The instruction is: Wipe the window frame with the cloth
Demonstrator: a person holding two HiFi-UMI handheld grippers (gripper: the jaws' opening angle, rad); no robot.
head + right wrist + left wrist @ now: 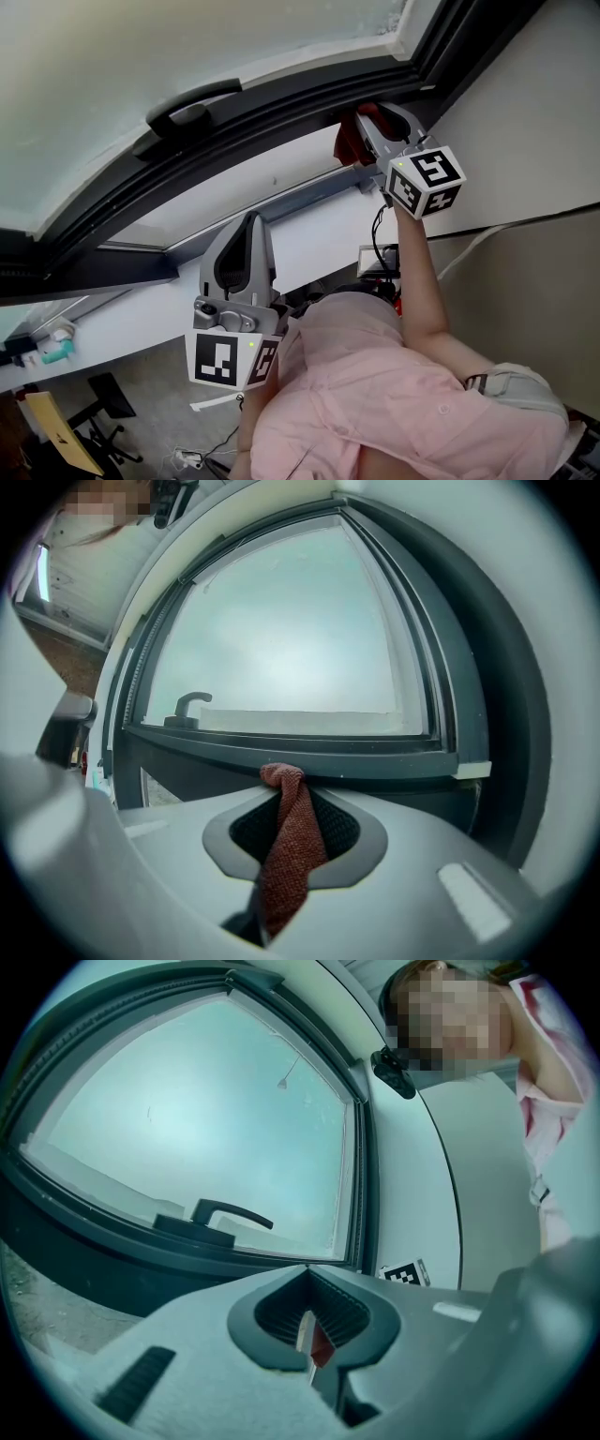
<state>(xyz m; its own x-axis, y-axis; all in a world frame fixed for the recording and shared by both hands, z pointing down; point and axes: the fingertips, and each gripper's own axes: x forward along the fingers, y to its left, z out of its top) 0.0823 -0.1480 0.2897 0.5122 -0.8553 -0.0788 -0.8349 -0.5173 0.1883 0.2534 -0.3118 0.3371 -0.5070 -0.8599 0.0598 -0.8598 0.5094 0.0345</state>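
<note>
A dark red knit cloth [350, 142] [285, 850] is pinched in my right gripper [371, 120] [284, 782], which is shut on it. The cloth's bunched tip touches the lower rail of the dark grey window frame [281, 111] [375, 758], close to the frame's right corner. A dark window handle [192, 101] [190, 705] [225, 1217] sits on that rail further left. My left gripper [249, 223] [307, 1277] hangs lower, away from the frame, with its jaws shut and nothing in them. It points up at the window frame [362, 1194].
A white sill [281, 183] runs below the frame, and a pale wall [525, 131] stands to the right. The person's pink shirt [375, 394] fills the lower middle. A black office chair [110, 398] and cables lie on the floor at the lower left. A square marker [405, 1274] is stuck on the wall.
</note>
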